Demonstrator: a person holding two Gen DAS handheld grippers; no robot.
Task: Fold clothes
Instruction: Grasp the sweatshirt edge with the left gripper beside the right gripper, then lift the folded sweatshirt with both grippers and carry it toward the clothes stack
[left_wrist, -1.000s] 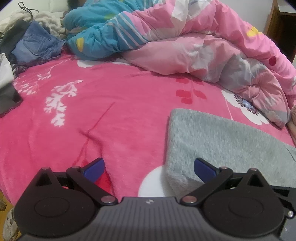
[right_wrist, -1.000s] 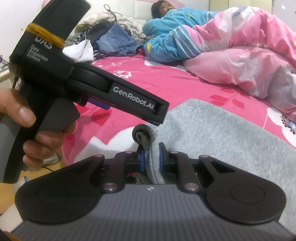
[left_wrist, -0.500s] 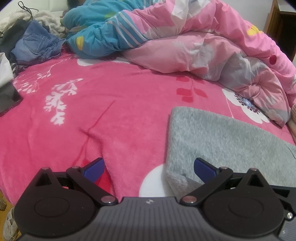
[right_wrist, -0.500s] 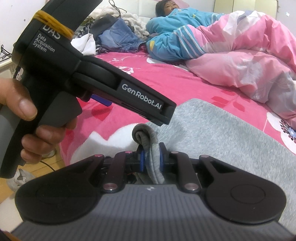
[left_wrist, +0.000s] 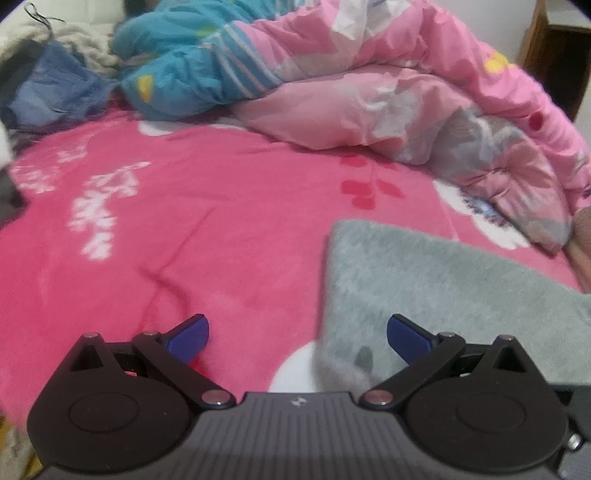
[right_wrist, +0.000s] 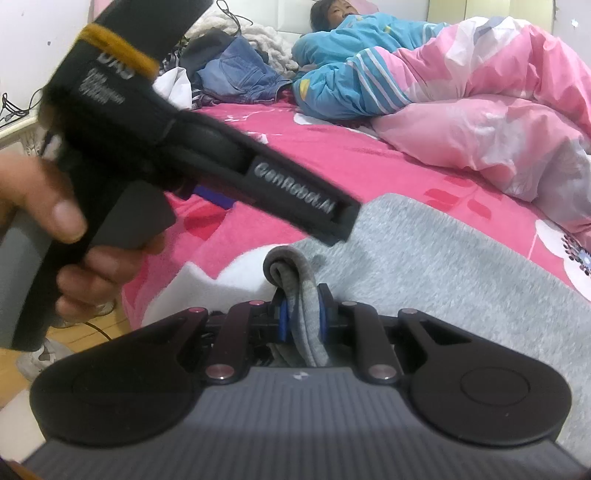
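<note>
Grey garment (right_wrist: 424, 266) edge pinched in right tool (right_wrist: 301, 321); left tool (left_wrist: 297, 332) wide, apparently above corner.

Grey garment (left_wrist: 436, 295) ran off frame right of the left gripper (left_wrist: 297, 332); that gripper's body (right_wrist: 177, 147) was motion-blurred, lettering unreadable.

The bed (left_wrist: 221, 221) has a pink cover. A grey cloth (left_wrist: 443, 288) lies at 4 o'clock, a quilt (left_wrist: 406, 103) at 1, jeans (left_wrist: 48, 92) at 10.

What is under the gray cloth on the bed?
The gray cloth lies on the pink blanket. Whether anything else hides beneath it cannot be seen. The right gripper pinches its edge.
</note>
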